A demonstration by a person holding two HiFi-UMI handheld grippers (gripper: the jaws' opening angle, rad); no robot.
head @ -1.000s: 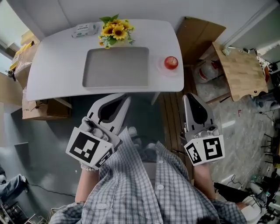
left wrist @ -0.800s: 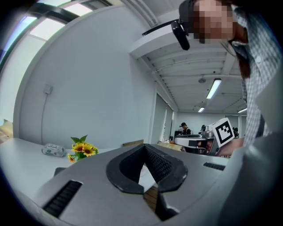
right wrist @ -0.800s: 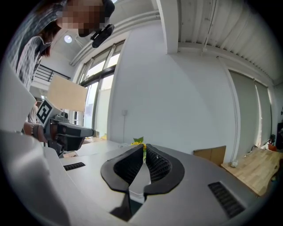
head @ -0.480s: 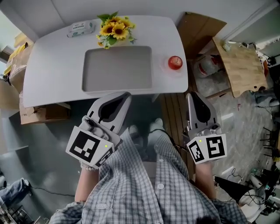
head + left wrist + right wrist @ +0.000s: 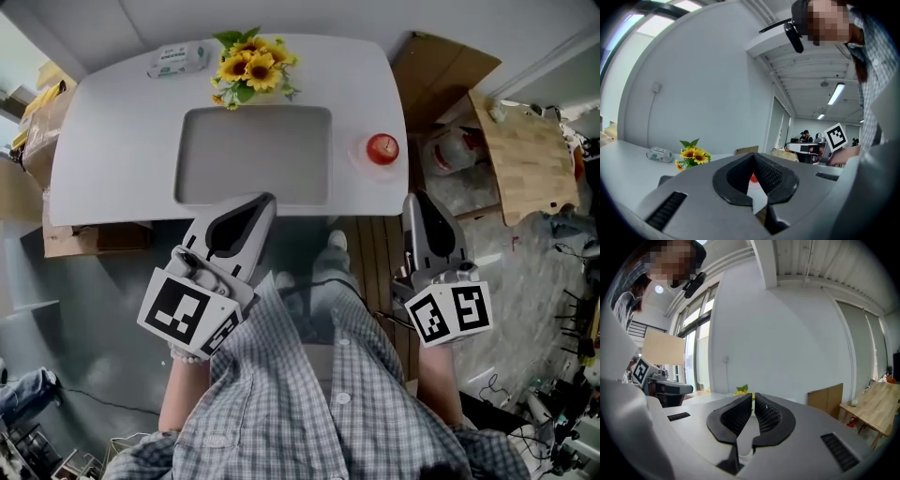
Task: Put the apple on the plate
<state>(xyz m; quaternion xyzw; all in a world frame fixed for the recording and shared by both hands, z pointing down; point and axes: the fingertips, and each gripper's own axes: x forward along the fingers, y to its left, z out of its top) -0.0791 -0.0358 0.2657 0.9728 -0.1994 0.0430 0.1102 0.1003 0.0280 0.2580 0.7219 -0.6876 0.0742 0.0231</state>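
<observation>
On the white table (image 5: 112, 150), beside a grey tray (image 5: 253, 155), an apple (image 5: 382, 147) is sitting on a plate (image 5: 360, 156). The left gripper (image 5: 265, 199) and right gripper (image 5: 418, 197) are hovering at its near edge, jaws pressed together.

White table (image 5: 112, 141): grey tray (image 5: 253, 155) lies at its centre. Sunflowers (image 5: 251, 66) sit just behind the tray's far edge, with a wipes pack (image 5: 178, 58) to their left (label unreadable). Right of the table is a cardboard box (image 5: 441, 75), then a wooden board (image 5: 530, 155). A carton (image 5: 94, 239) shows under the table's left end.
</observation>
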